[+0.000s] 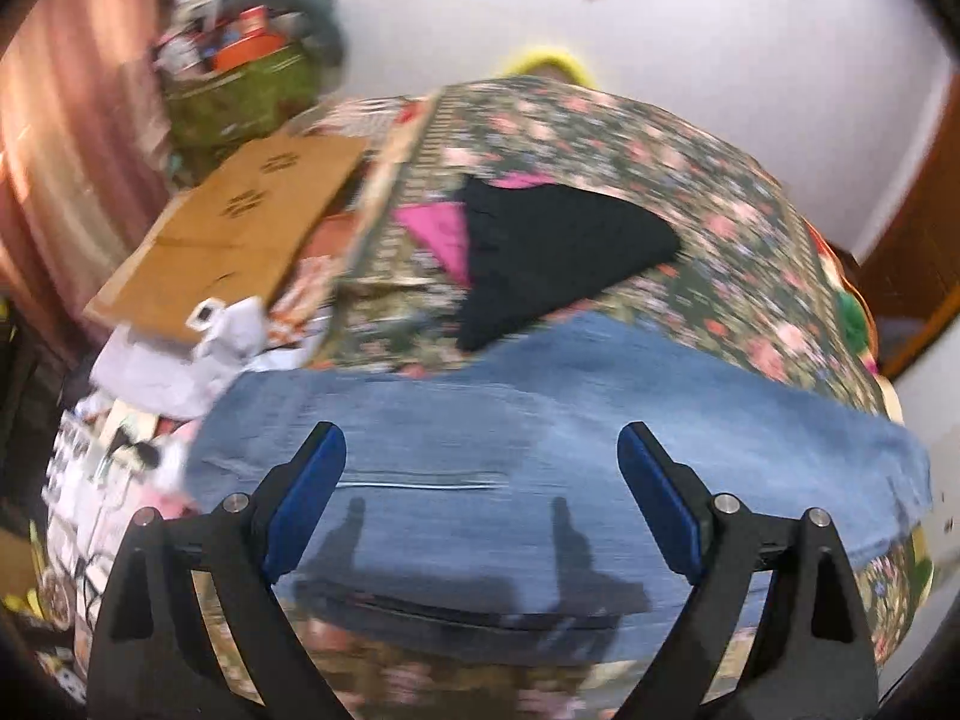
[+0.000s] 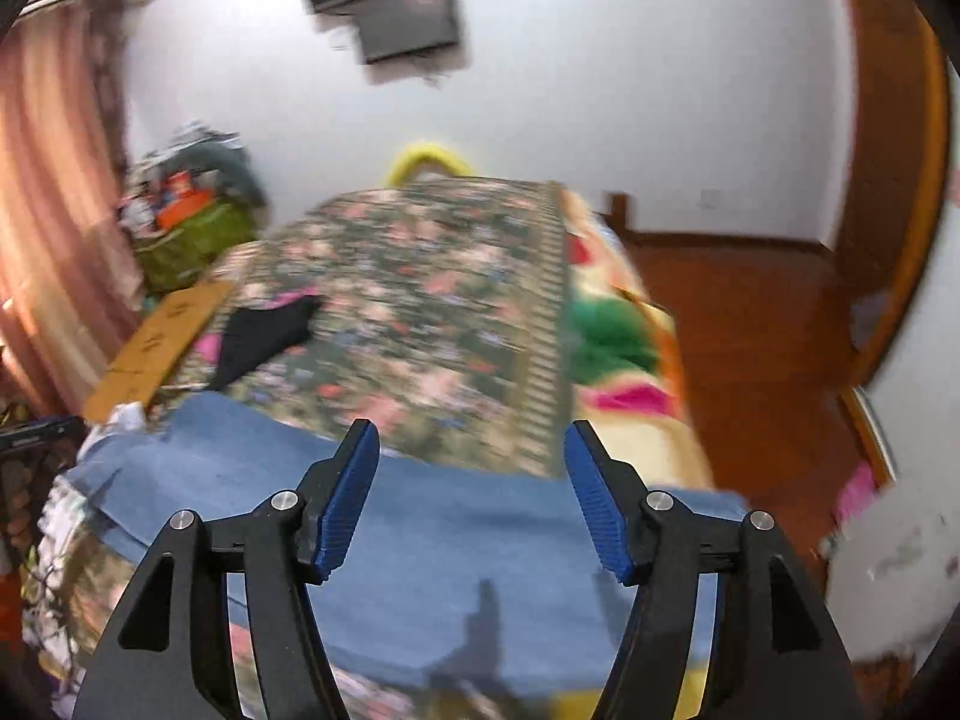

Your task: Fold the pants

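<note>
Jeans (image 1: 540,420) lie flat across the near end of the bed, a blue band spanning the lower middle of both views. Under them is a floral bedspread (image 1: 690,210) running toward the top of the frame.

Left gripper (image 1: 482,462): fingers spread wide, nothing between the blue pads (image 1: 306,504). It hangs over the denim; its shadow falls on the cloth at lower centre. Whether the tips touch the fabric cannot be told (motion blur throughout).

Right gripper (image 2: 472,462): also spread apart, empty, above the jeans (image 2: 450,552) in the lower half of its frame. Shadow on the denim just below centre. The far edge of the jeans passes behind the fingertips.

Other items, left view:
- black garment (image 1: 558,252) at centre, on the bedspread, beyond the jeans and apart from them
- pink cloth (image 1: 438,228) showing at the black garment's left edge, partly beneath it
- cardboard sheet (image 1: 240,222) at centre left, beside the bed
- green bag (image 1: 240,96) stuffed with things, upper left, against the wall
- pink curtain (image 1: 54,138) along the left edge

Right view: a bright multicoloured blanket (image 2: 618,348) lies along the right side of the bedspread (image 2: 420,300), with wooden floor (image 2: 750,312) further right.
</note>
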`<action>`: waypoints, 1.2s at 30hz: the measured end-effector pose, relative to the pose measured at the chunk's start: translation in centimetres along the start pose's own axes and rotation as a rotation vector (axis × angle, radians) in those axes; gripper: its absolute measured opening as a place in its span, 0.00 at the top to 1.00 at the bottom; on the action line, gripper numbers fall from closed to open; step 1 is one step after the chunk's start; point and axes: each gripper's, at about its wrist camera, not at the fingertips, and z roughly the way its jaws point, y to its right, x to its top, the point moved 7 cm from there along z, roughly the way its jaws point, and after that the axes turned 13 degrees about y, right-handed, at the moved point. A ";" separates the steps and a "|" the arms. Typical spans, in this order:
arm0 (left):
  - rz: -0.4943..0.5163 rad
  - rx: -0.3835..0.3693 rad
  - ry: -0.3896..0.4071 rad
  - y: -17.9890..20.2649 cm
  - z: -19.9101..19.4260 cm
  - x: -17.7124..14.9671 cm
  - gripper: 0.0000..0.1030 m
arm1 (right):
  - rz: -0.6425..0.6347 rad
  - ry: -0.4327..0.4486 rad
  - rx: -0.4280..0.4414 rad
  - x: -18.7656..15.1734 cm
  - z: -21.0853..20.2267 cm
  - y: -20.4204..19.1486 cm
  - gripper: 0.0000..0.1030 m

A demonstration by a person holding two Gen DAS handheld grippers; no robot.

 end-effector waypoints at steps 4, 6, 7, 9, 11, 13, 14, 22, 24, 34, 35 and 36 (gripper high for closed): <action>-0.136 0.059 -0.033 -7.3 0.4 -1.3 0.10 | -0.086 -0.034 0.113 0.2 4.1 -6.8 0.41; -0.198 0.081 -0.052 -10.2 0.6 -2.5 0.10 | -0.121 -0.059 0.167 -0.1 6.1 -9.9 0.41; -0.229 0.096 -0.064 -11.6 0.7 -3.2 0.10 | -0.137 -0.072 0.190 -0.3 6.9 -11.2 0.41; -0.284 0.112 -0.097 -13.7 1.2 -4.8 0.10 | -0.169 -0.103 0.241 -1.0 8.7 -14.2 0.41; -0.347 0.094 -0.134 -15.1 1.8 -6.4 0.10 | -0.195 -0.134 0.283 -1.6 10.4 -16.8 0.41; -0.421 0.054 -0.172 -15.8 2.5 -8.0 0.10 | -0.221 -0.174 0.317 -2.3 12.3 -19.2 0.41; -0.447 0.036 -0.186 -15.9 2.9 -8.5 0.10 | -0.234 -0.191 0.334 -2.6 13.1 -20.3 0.41; -0.588 -0.192 -0.275 -12.9 7.2 -10.5 0.10 | -0.277 -0.335 0.428 -4.9 19.6 -26.8 0.41; -0.584 -0.212 -0.265 -12.3 8.0 -9.9 0.11 | -0.269 -0.384 0.436 -5.9 21.6 -27.7 0.41; -0.403 -0.055 -0.121 -12.4 7.0 -7.9 0.84 | -0.230 -0.541 0.451 -9.9 26.4 -28.7 0.65; -0.367 -0.041 -0.090 -12.0 6.3 -7.5 0.84 | -0.246 -0.534 0.458 -10.1 26.3 -28.7 0.66; -0.346 -0.031 -0.084 -12.0 5.9 -7.5 0.84 | -0.253 -0.531 0.464 -10.3 26.2 -28.6 0.67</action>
